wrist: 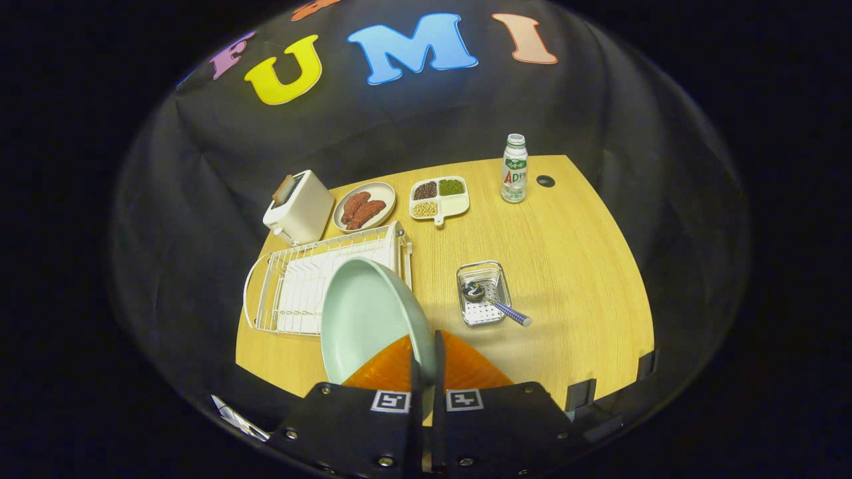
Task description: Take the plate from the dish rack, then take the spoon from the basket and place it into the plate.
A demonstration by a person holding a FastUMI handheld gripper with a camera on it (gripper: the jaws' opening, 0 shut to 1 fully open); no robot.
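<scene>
Gripper [427,356] clamped on rim of pale green plate [365,319], held up just in front of white dish rack [293,279]. First step nearly done. Next: setting plate on table [572,266], then fetching spoon [496,305] from metal basket [498,274].

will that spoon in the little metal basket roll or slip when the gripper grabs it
Probably a bit. The spoon has a slim round handle sticking out over the rim of the basket, so it may roll or pivot if nudged. Its bowl looks shiny, likely slick. The gripper is shut on the plate for now.
</scene>
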